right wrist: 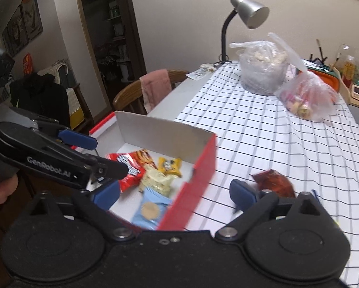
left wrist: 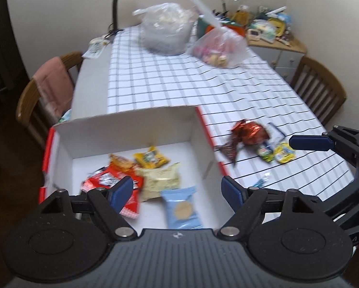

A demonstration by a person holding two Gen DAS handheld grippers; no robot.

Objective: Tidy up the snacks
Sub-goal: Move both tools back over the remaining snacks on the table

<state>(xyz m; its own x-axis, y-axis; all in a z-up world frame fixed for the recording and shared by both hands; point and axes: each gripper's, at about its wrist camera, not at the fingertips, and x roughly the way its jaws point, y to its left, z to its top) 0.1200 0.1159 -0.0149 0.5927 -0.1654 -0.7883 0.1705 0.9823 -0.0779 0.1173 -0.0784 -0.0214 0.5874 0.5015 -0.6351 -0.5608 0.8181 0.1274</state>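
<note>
With both the left gripper [left wrist: 177, 189] and right gripper [right wrist: 174, 193] spread wide and empty over the box [left wrist: 131, 122], where several snacks already lie, the right should probably go right of the box, low and square, to the red foil snack [left wrist: 249, 132] on the tablecloth [left wrist: 179, 84].

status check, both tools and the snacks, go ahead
Left tool open over box, empty. Right tool open, empty. Blue packet and others boxed; foil snack and yellow packets still on cloth. Nothing blocking.
</note>
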